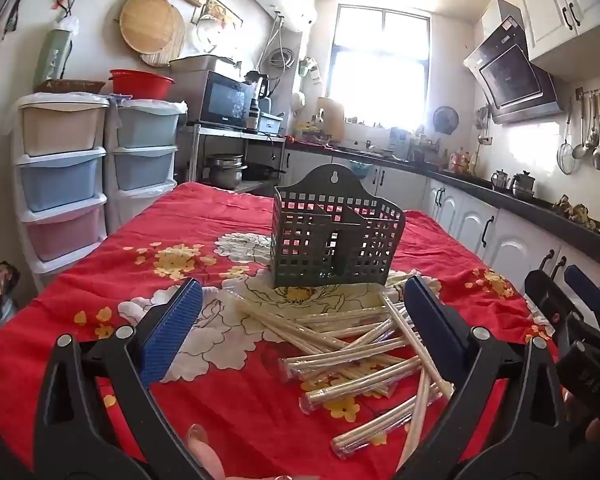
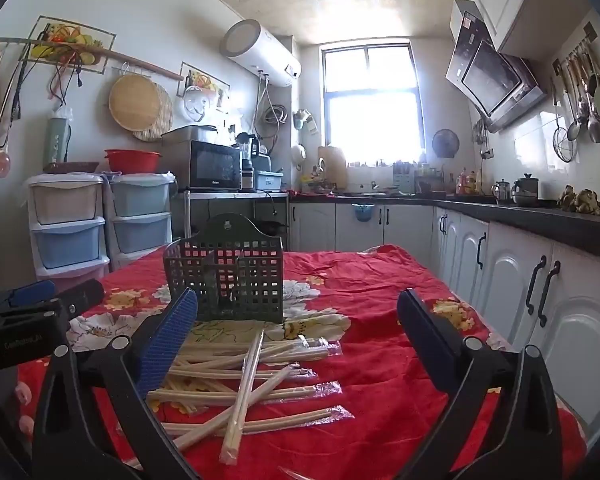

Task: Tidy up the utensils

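Chopsticks (image 1: 352, 344) lie heaped, partly hidden behind right gripper's (image 2: 297, 320) jaws.

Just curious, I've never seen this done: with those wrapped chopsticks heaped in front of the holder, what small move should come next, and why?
Probably lower the right tongs onto one pair in the wrapped chopsticks pile and close. Both tongs stand wide open and empty, the left tongs too, and the green holder behind the pile looks empty.

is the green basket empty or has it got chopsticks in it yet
Empty, as far as the views show. Through the grid walls of the basket only its dividers appear, and the wrapped chopsticks all lie loose on the cloth in front of it.
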The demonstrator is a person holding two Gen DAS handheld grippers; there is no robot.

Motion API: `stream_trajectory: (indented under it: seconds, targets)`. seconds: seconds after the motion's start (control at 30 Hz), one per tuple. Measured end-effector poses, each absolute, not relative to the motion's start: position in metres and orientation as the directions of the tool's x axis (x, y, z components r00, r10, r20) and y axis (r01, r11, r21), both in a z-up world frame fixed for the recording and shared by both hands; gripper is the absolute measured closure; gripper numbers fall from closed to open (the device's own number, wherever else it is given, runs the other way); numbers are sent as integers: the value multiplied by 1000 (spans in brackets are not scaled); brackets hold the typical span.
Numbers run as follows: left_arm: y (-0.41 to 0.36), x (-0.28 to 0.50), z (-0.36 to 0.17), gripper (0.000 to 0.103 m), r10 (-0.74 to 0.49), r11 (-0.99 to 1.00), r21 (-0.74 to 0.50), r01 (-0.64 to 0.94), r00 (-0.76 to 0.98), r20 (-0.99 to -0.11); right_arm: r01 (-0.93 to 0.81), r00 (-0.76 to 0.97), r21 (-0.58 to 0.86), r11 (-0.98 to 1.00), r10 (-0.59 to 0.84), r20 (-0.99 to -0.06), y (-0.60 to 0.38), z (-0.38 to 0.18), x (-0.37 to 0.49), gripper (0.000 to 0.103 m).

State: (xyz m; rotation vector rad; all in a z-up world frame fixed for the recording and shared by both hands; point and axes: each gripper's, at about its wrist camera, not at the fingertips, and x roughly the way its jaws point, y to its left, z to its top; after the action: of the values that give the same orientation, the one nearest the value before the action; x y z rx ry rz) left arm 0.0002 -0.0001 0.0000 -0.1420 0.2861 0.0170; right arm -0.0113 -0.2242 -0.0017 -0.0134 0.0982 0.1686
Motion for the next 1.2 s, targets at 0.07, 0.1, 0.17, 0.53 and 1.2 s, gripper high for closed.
stream_trajectory:
  seconds: [0.07, 0.1, 0.17, 0.53, 1.2]
  targets:
    - [0, 1, 0, 10, -3, 990, -136, -37, 959, -282, -171, 978, -2, 985, 170, -121, -225, -2, -9, 6]
    - [0, 1, 0, 10, -3, 990, -134, -36, 959, -283, -169, 979, -2, 986, 168, -120, -225, -2, -9, 6]
    - [-1, 3, 0, 10, -1, 991, -131, -38, 959, -284, -166, 979, 0, 986, 165, -122, -225, -2, -9, 6]
    - [-3, -4, 4, 10, -11, 989, -143, -28, 963, -269, -175, 976, 25, 984, 176, -129, -227, -6, -10, 6]
    - [-1, -5, 3, 10, -13, 989, -148, -27, 964, -266, -174, 974, 28, 984, 177, -139, -227, -7, -12, 6]
